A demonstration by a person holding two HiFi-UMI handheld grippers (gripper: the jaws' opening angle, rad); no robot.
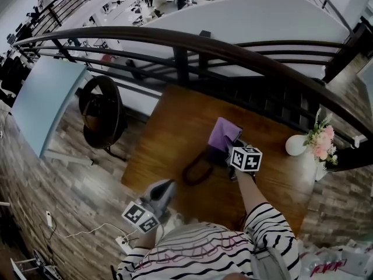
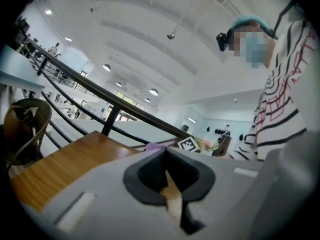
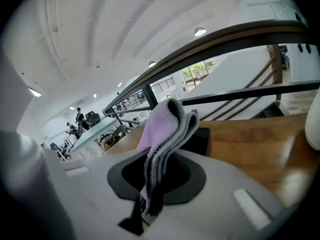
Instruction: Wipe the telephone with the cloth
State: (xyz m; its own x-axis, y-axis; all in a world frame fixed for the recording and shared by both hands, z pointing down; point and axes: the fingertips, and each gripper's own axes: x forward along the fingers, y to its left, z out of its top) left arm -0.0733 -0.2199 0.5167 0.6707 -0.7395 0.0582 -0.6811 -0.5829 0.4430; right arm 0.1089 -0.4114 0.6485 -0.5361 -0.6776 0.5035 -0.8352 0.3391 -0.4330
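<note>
The lilac cloth (image 1: 224,133) hangs folded over the black telephone (image 1: 214,155) near the middle of the wooden table (image 1: 175,118). The phone's dark cord (image 1: 197,171) loops toward me. My right gripper (image 1: 226,150) is shut on the cloth, its marker cube just right of the phone. In the right gripper view the cloth (image 3: 162,124), lilac with grey edges, rises from between the jaws of the right gripper (image 3: 159,159), with the telephone (image 3: 202,140) behind it. My left gripper (image 1: 168,185) hovers at the table's near left edge, shut and holding nothing; in its own view the left gripper (image 2: 166,160) points up over the table.
A white vase (image 1: 296,145) and pink flowers (image 1: 322,140) stand at the table's right end. A dark curved railing (image 1: 186,45) runs behind the table. A round wicker chair (image 1: 102,107) sits left of it. A cable and socket strip (image 1: 123,240) lie on the floor.
</note>
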